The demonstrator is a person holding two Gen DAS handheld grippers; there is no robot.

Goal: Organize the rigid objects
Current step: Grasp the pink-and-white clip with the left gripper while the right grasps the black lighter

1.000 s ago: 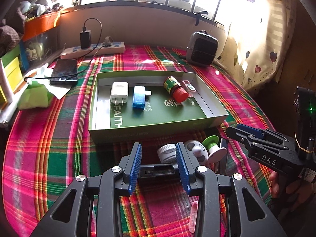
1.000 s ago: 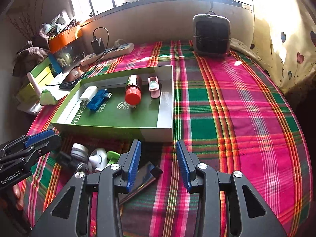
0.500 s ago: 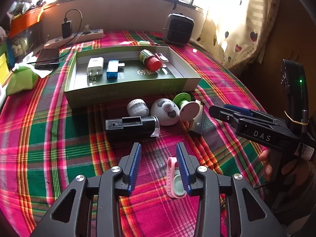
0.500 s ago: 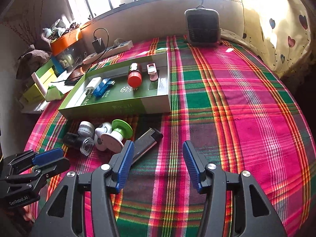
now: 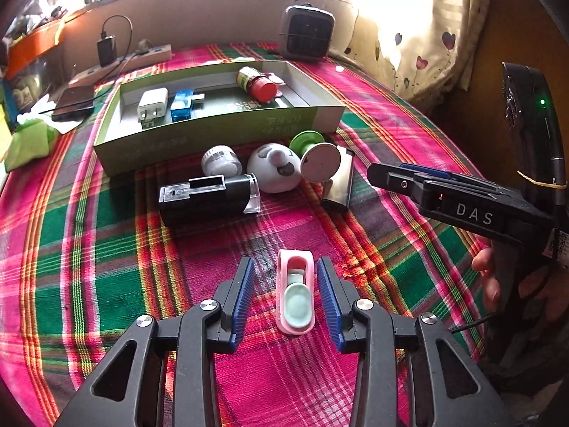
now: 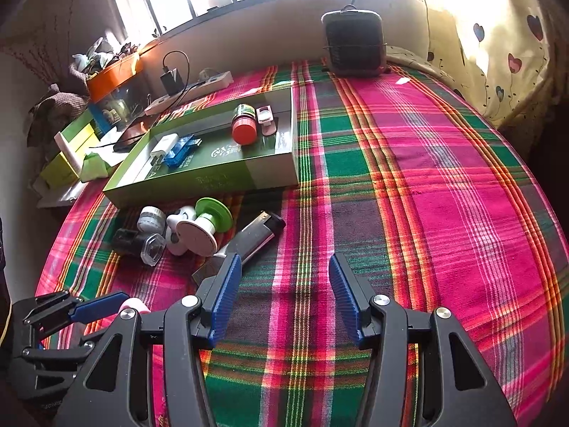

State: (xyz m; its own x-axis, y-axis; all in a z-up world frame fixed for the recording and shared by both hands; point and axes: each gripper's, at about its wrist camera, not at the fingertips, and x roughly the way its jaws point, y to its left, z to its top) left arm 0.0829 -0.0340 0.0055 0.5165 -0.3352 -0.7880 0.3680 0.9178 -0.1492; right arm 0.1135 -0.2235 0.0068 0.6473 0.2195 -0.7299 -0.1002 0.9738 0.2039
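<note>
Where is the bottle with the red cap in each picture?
Left wrist view: the red-capped bottle lies inside the green box, far right end, upper middle of the picture.
Right wrist view: the same bottle lies in the box, left of centre, upper part.
Shared landmark: the small grey heater by the window wall, behind the box.

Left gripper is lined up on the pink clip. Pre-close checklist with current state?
1. Pink clip lies between the left gripper pads: ok.
2. Pads clear of the clip, gaps on both sides: ok.
3. Clip runs lengthwise along the fingers, roughly centred: ok.
4. Nothing else between the pads; black rectangular device and the cluster lie further off: ok.
5. Right gripper open over bare cloth, off to the side: ok.
6. Free floor in the green box beside the red-capped bottle: ok.
7. Pads low enough to catch the clip's sides: cannot tell.
</note>
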